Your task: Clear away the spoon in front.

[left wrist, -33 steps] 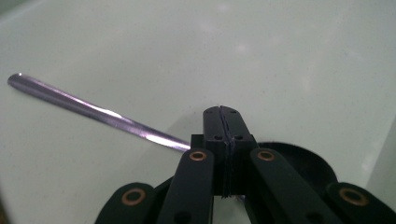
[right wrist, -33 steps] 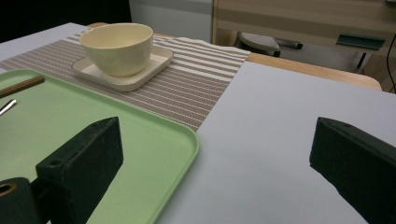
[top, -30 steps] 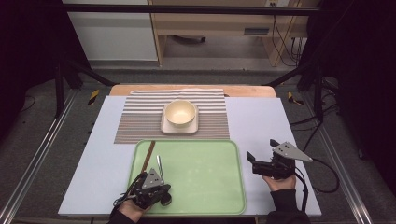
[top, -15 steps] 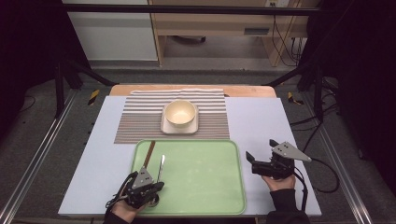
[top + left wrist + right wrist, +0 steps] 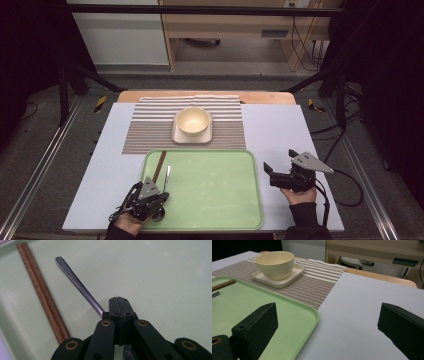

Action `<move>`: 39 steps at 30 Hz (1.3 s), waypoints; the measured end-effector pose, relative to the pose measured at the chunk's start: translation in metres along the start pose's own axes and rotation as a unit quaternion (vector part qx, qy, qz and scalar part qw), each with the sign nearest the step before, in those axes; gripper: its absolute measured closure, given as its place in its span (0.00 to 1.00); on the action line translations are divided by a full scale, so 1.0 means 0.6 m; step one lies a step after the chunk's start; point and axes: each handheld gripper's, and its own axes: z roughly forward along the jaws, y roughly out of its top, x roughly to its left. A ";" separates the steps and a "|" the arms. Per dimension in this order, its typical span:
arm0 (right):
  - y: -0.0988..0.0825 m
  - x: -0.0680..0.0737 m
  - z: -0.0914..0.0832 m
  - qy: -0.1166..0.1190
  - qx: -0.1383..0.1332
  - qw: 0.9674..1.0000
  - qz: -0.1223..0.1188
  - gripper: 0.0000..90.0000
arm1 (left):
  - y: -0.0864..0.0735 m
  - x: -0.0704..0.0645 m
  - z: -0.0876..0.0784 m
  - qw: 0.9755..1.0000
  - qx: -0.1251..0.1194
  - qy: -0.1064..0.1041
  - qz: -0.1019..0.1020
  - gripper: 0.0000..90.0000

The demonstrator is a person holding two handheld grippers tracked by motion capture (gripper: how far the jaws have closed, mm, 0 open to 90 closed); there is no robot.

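A light green tray (image 5: 215, 185) lies at the front of the table. On its left side, my left gripper (image 5: 159, 194) is shut on the lower end of a slim metal utensil (image 5: 166, 176). In the left gripper view the jaws meet at the left gripper (image 5: 119, 302), and the utensil's handle (image 5: 77, 283) runs out up and to the left. A pair of brown wooden chopsticks (image 5: 41, 292) lies beside it, near the tray's left rim (image 5: 160, 166). My right gripper (image 5: 280, 161) rests open on the white table, right of the tray, with nothing between its jaws (image 5: 328, 310).
A cream bowl (image 5: 193, 120) sits on a square cream plate (image 5: 176, 138) on a striped placemat (image 5: 150, 130) behind the tray. The right gripper view shows the bowl (image 5: 275, 263), the tray's corner (image 5: 294, 312) and the bare white tabletop (image 5: 362, 302).
My left gripper has shifted slightly to the left and turned a little, still shut on the metal utensil. The right gripper has stayed put.
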 end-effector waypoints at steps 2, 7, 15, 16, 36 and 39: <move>0.000 0.000 0.000 0.001 -0.001 1.000 0.000 0.04 | -0.001 0.001 -0.001 1.000 0.000 0.001 -0.002 0.99; 0.000 0.000 -0.001 0.001 -0.001 1.000 0.001 0.04 | -0.001 0.000 -0.001 1.000 -0.001 0.004 -0.001 0.99; 0.000 0.000 -0.001 0.000 -0.001 1.000 0.000 0.04 | 0.019 0.002 -0.018 0.998 -0.066 0.004 -0.007 0.99; 0.000 -0.001 0.000 0.000 -0.002 1.000 -0.001 0.03 | 0.022 0.003 -0.022 0.997 -0.078 0.007 -0.007 0.97; 0.001 -0.002 -0.001 -0.004 -0.002 1.000 0.002 0.03 | 0.097 0.064 -0.052 0.983 -0.175 0.049 -0.041 0.43; 0.002 -0.003 -0.002 -0.005 -0.004 1.000 0.004 0.03 | 0.110 0.074 -0.055 0.980 -0.186 0.052 -0.045 0.40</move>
